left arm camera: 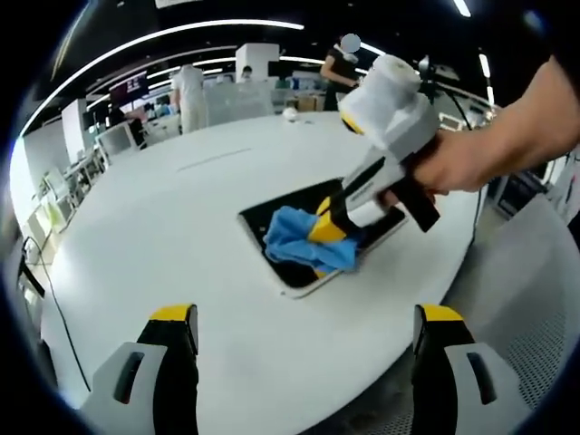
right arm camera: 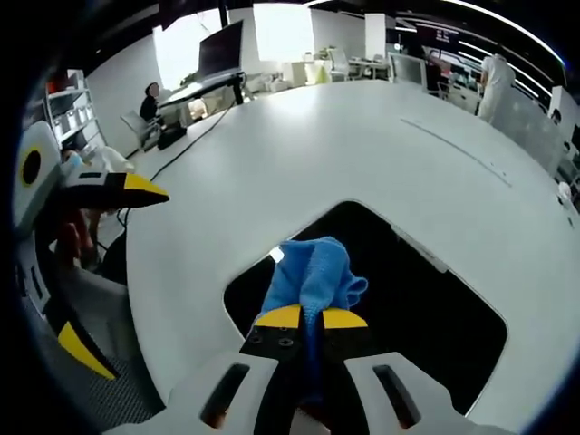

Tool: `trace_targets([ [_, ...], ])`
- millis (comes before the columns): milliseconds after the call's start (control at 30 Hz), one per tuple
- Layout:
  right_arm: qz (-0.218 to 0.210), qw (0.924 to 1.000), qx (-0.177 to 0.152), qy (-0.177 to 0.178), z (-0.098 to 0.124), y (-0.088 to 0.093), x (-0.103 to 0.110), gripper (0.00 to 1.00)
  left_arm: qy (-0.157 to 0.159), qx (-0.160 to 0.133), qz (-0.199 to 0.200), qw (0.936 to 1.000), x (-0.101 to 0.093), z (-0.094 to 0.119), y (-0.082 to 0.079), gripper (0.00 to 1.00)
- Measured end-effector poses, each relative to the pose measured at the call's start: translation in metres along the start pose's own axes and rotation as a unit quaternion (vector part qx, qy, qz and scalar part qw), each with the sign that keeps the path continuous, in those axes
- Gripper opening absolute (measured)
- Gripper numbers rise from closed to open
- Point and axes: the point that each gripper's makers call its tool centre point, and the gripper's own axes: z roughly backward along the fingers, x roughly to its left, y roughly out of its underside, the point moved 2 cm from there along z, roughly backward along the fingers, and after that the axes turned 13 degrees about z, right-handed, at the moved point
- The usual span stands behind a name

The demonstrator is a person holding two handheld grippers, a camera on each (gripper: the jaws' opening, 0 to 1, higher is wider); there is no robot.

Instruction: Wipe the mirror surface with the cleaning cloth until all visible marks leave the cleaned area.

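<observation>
Blue cleaning cloth (right arm camera: pixel 313 272), pinched in the right gripper (right arm camera: pixel 311 317), presses the mirror (right arm camera: pixel 426 317) for wiping; the left gripper (left arm camera: pixel 304 331) waits wide, empty.

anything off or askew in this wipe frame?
Nothing stands out. The mirror lies flat on the white table; the right gripper is shut on the blue cloth, which rests on it. The left gripper is open over the table.

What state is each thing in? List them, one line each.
mirror: flat on the white table, dark face up.
blue cloth: bunched, pressed on the mirror.
right tongs: shut on the blue cloth.
left tongs: open, holding nothing, off the mirror.
</observation>
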Motion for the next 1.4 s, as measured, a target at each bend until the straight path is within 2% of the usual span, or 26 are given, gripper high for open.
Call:
trace_targets([
  [167, -0.011, 0.9999, 0.002, 0.005, 0.002, 0.001, 0.006, 0.0, 0.004, 0.003, -0.01, 0.9999, -0.003, -0.001, 0.0, 0.99],
  [333, -0.021, 0.9997, 0.008, 0.002, 0.008, 0.006, 0.02, 0.0, 0.011, 0.011, -0.002, 0.9999, -0.005, -0.002, 0.003, 0.99],
  [533, -0.024, 0.9997, 0.007, 0.0, 0.009, 0.007, 0.021, 0.0, 0.022, 0.021, -0.01, 0.9995, -0.01, -0.002, 0.008, 0.99],
  [667, -0.011, 0.9999, 0.009, -0.006, 0.01, 0.008, 0.025, 0.0, 0.022, 0.018, -0.014, 0.9995, -0.009, -0.003, 0.004, 0.99],
  [833, -0.007, 0.9997, 0.006, -0.02, 0.01, 0.008, 0.024, 0.0, 0.013, 0.021, -0.014, 0.9996, -0.006, -0.002, 0.007, 1.0],
  [1033, 0.013, 0.9992, -0.003, -0.037, 0.01, 0.008, 0.024, 0.0, 0.009, 0.024, -0.025, 0.9994, -0.005, -0.002, 0.009, 1.0],
  [1400, 0.041, 0.9973, -0.013, -0.06, 0.01, 0.01, 0.022, 0.0, -0.009, 0.023, -0.02, 0.9995, 0.002, -0.003, 0.01, 1.0],
])
